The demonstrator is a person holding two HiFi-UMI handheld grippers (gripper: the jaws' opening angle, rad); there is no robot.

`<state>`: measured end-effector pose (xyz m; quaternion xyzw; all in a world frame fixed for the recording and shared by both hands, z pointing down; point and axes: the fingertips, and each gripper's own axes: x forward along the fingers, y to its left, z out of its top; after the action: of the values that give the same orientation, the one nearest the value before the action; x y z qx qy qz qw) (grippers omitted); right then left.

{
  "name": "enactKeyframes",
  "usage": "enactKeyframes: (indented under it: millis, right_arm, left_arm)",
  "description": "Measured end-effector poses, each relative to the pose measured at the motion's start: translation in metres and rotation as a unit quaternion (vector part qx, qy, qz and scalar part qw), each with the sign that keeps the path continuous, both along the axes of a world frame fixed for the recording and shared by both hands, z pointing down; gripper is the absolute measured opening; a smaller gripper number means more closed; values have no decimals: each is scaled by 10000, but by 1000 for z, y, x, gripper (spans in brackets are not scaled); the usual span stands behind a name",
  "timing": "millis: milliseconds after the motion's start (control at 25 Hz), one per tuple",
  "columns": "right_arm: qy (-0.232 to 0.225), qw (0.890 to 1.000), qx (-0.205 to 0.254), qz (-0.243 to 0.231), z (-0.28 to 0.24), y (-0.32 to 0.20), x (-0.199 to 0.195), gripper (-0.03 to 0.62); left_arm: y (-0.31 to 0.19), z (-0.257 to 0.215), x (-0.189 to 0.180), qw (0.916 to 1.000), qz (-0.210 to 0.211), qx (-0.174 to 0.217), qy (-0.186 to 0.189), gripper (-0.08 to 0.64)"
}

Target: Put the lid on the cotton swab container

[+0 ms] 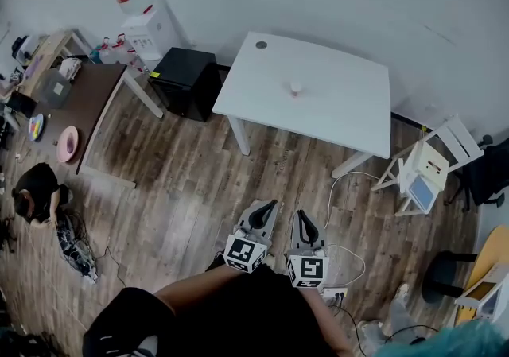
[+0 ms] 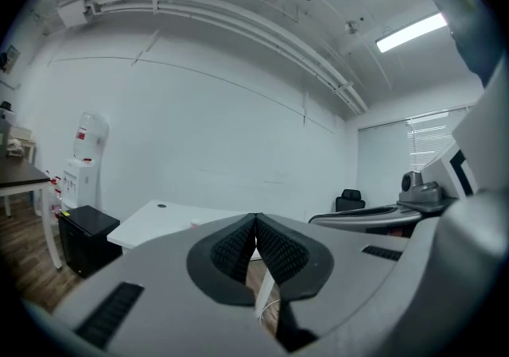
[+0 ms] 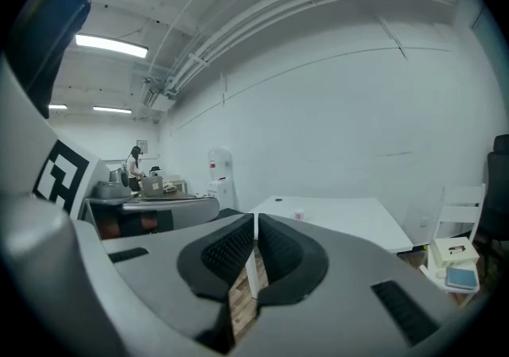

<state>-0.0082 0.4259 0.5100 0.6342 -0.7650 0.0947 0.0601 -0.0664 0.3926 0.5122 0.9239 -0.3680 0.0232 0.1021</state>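
A small white cotton swab container (image 1: 296, 88) stands near the middle of the white table (image 1: 334, 109), far ahead of me. A small dark round lid (image 1: 262, 44) lies near the table's back left corner. My left gripper (image 1: 266, 208) and right gripper (image 1: 305, 222) are side by side over the wooden floor, well short of the table, both shut with nothing between the jaws. The left gripper view shows shut jaws (image 2: 255, 222) with the table (image 2: 151, 224) and the lid (image 2: 161, 206) beyond. Past the shut jaws (image 3: 255, 222) in the right gripper view are the container (image 3: 299, 215) and the lid (image 3: 277, 201).
A black cabinet (image 1: 184, 79) and a water dispenser (image 1: 143, 17) stand left of the white table. Further left is a brown table (image 1: 83, 101). A white chair (image 1: 425, 168) stands to the right. A person (image 1: 36, 192) crouches at the left. A power strip (image 1: 334, 292) and its cable lie on the floor.
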Motion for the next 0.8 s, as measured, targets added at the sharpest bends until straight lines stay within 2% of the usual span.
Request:
enactKeyframes:
  millis: [240,440,560,680,800]
  right_arm:
    - [205,9993,-252,165,5,-73,14,37]
    - [597,9980,-171,81,-17,-145,11,37]
    - [616,9978,-182,166,-22,-185,10,38]
    - [721,9971,-190,120,-20,-213,3,38]
    - [777,9964,-266,221,-17,-238,5,38]
  left_arm:
    - [-59,-10,18,9996,215,164,8,14]
    - [-126,-38,29,9983,400,337,239,14]
    - [-165,-41,23,9982,327,254,434,14]
    - [-196,-42,13,9985,285,355,301,14]
    - [-227,-41,8,9983,248,414,342,14]
